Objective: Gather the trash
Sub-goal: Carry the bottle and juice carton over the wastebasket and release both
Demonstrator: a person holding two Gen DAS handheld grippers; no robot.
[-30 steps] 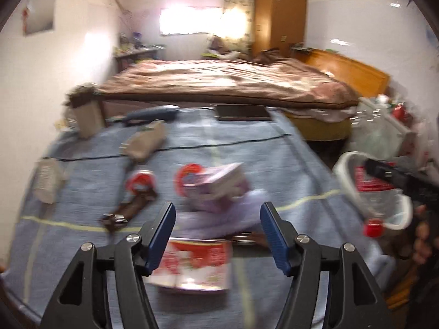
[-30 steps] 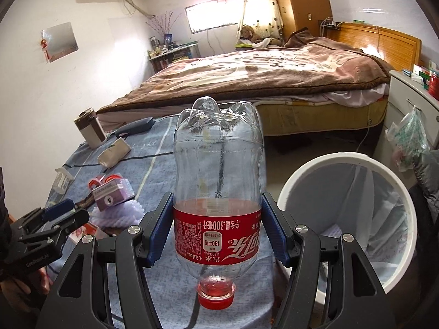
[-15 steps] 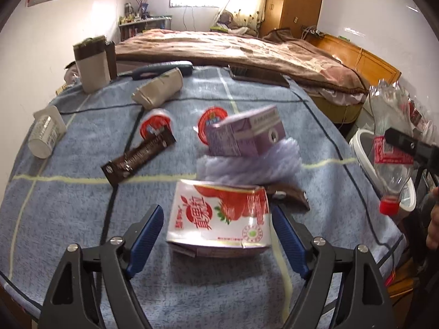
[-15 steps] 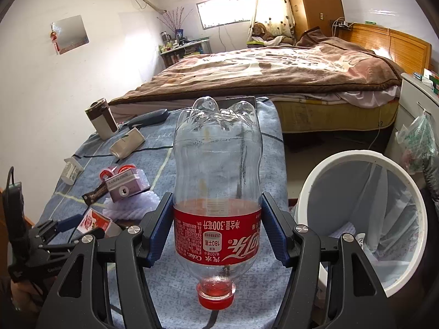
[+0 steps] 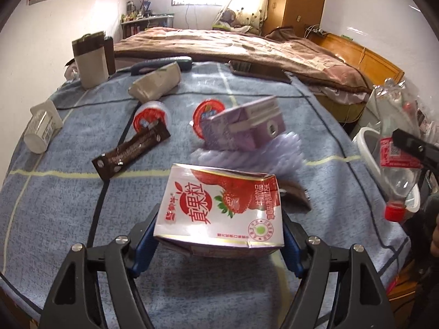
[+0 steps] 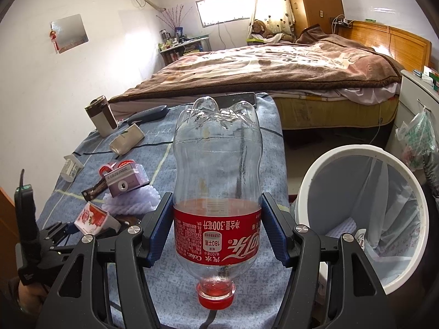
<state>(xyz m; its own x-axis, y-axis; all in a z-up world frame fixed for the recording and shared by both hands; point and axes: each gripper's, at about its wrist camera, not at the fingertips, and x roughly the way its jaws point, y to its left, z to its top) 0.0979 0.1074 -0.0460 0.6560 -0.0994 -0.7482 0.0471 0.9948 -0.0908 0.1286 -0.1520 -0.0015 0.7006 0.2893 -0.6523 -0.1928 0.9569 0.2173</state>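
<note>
A red-and-white strawberry drink carton (image 5: 219, 205), crumpled, lies at the near edge of the blue-clothed table (image 5: 68, 205). My left gripper (image 5: 218, 244) straddles it with its jaws closing, and both blue pads touch the carton's sides. From the right wrist view the carton (image 6: 92, 216) tilts up in the left gripper (image 6: 68, 227). My right gripper (image 6: 216, 230) is shut on a clear cola bottle (image 6: 216, 164), held cap down with a little red liquid inside. The bottle (image 5: 397, 170) hangs beside the white bin (image 6: 310, 181).
On the cloth lie a purple carton (image 5: 247, 126) on white foam netting (image 5: 247, 153), a brown wrapper (image 5: 131, 150), two red-lidded cups (image 5: 149, 115), a beige pouch (image 5: 156, 82), a tipped white cup (image 5: 42, 126) and a standing flask (image 5: 90, 60). A bed (image 5: 247, 46) stands behind.
My left gripper dropped towards the table and came up to the strawberry carton; its jaws now bracket and touch the carton. The right gripper kept the bottle still.
</note>
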